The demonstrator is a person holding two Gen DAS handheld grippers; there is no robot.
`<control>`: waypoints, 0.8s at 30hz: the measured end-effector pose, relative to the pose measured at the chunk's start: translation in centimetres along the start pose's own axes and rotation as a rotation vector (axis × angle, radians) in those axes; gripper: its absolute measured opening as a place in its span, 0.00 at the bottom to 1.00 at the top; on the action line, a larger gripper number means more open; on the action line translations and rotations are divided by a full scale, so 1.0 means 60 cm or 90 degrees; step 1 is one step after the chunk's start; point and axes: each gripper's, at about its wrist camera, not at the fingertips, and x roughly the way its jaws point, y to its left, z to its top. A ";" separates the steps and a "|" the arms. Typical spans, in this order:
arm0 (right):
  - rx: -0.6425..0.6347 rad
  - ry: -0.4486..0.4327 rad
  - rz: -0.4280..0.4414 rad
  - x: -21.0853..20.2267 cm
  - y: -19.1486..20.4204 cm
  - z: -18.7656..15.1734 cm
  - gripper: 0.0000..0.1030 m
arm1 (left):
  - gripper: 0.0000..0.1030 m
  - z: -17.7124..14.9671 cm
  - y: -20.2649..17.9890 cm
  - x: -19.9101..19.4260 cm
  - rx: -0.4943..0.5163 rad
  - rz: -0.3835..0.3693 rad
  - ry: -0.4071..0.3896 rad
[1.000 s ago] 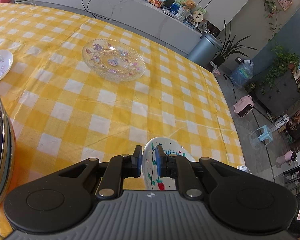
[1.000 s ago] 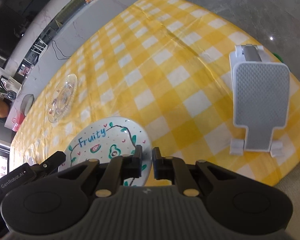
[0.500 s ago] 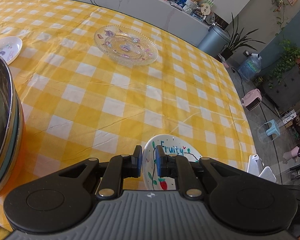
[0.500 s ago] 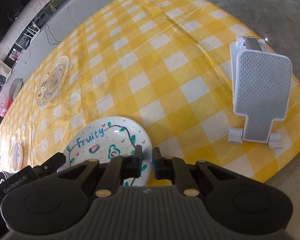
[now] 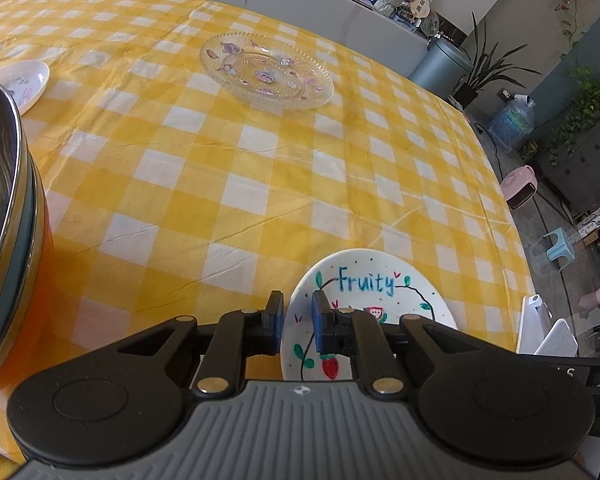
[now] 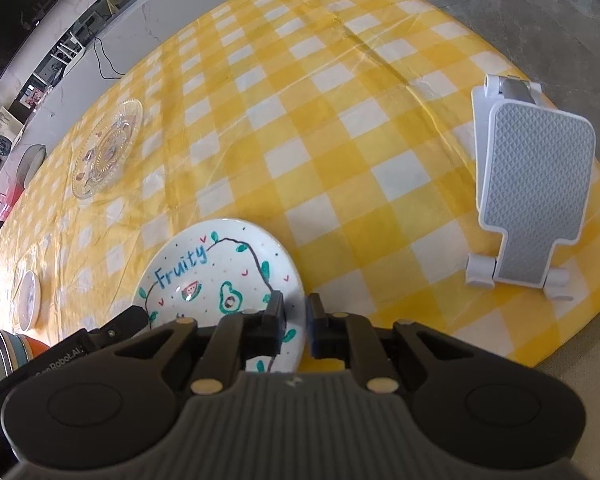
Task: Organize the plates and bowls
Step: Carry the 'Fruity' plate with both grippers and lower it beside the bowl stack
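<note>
While both jaws sets are easing apart, each hand-held gripper sits astride the rim of the same white "Fruity" plate [image 5: 374, 292]. Left hand-held gripper [image 5: 297, 322]: blue pads either side of the plate's left edge, w/ a visible gap btwn pads and rim, so no pinch. Right hand-held gripper [image 6: 296, 322]: fingers straddle the plate's right edge, one finger over the painted face, the other off past the rim; jaws opening, gap showing, not pressing on it.

Plate lies flat on the table [image 5: 228, 184], near its front edge, on the yellow-and-white check cloth; "Fruity" lettering, watermelon, avocado & strawberry drawings face up.

Further out, left view: clear glass plate [image 5: 266, 70] w/ small purple motifs, well apart toward the far side of the table. Small white dish [image 5: 22, 84] at far left. Stack of bowls [image 5: 4, 216] w/ metal rim and orange side fills the left edge, close to the camera.

Right view: white and grey folding stand [image 6: 532, 196] stands tilted near the table's right edge, well apart from the plate. Glass plate and small dish show again at left, bowl stack at bottom-left corner
</note>
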 end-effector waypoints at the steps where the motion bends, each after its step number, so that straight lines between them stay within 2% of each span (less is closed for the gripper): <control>1: 0.002 0.005 0.000 0.002 -0.001 0.001 0.13 | 0.17 0.000 0.000 0.001 0.000 0.001 0.001; 5: 0.007 0.011 -0.001 0.005 -0.004 0.001 0.13 | 0.17 0.001 -0.004 0.002 0.007 0.004 -0.002; 10: 0.000 -0.010 -0.006 -0.001 0.001 -0.002 0.13 | 0.17 0.011 -0.019 0.002 0.030 0.008 -0.018; 16: 0.020 0.006 0.003 0.006 -0.006 0.002 0.13 | 0.17 0.015 -0.021 0.009 0.038 0.017 -0.013; 24: 0.025 0.009 0.018 0.005 -0.006 0.002 0.22 | 0.18 0.015 -0.026 0.014 0.045 0.033 -0.002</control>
